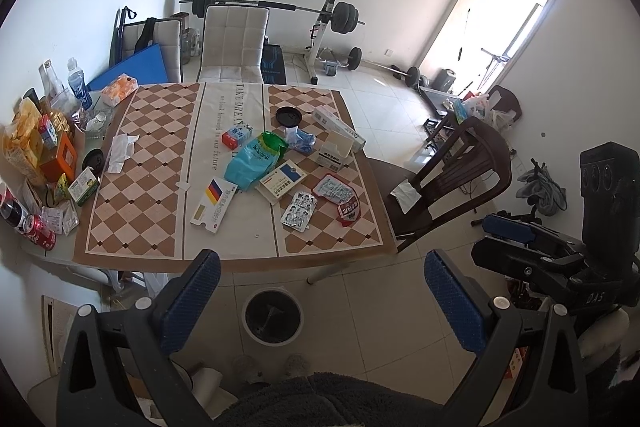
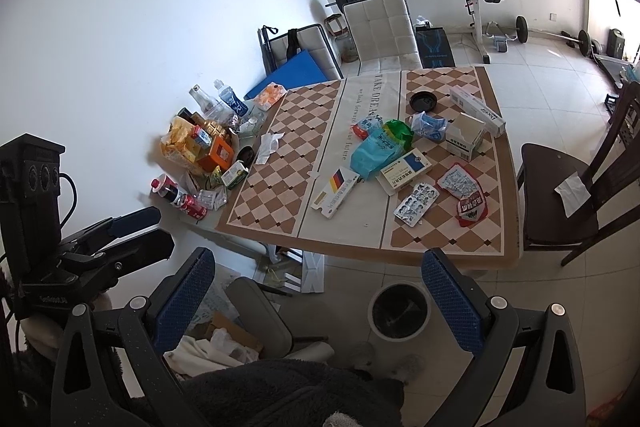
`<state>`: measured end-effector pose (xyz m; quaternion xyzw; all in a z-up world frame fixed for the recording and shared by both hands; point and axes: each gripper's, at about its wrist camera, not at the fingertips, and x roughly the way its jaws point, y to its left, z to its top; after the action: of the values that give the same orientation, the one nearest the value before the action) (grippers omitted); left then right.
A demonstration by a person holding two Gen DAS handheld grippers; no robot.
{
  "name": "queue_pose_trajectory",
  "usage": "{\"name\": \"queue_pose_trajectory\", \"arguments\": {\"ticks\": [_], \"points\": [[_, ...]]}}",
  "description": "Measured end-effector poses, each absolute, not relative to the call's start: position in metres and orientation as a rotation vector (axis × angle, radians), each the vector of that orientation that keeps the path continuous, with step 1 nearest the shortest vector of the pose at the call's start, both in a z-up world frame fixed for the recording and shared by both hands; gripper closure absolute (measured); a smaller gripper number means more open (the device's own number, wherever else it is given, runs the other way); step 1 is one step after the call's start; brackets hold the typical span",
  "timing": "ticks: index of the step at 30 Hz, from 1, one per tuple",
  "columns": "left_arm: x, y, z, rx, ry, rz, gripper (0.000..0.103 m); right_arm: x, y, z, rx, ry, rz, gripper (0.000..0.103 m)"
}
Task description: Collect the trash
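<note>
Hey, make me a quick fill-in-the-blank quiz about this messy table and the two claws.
1. Both the left claw and the right claw are ____ and hold nothing.
2. The round bin stands on the ____, near the table edge.
3. The crumpled tissue on the table is ____ in colour.
4. On the dark chair seat lies a white ____.

Missing words: open; floor; white; tissue

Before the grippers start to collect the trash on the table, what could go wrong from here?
1. The blister pack lies flat on the tablecloth; the fingers may slide over it or drag the cloth.
2. The soda can and bottles crowd the table's left edge and could be knocked off.
3. The bin sits partly under the table, so a dropped item may miss it.
</note>
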<state>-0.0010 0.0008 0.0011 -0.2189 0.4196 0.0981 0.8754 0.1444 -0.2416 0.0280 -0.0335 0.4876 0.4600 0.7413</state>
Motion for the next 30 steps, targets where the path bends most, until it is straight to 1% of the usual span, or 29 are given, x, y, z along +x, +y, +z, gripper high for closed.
{"name": "queue_pose_trajectory", "arguments": {"ticks": [30], "points": [[0.010,-0.007,0.012,-0.456,0.880,0.202,0.000,0.141,-0.240,0.032,-0.077,1.062,1.013,0.000]]}}
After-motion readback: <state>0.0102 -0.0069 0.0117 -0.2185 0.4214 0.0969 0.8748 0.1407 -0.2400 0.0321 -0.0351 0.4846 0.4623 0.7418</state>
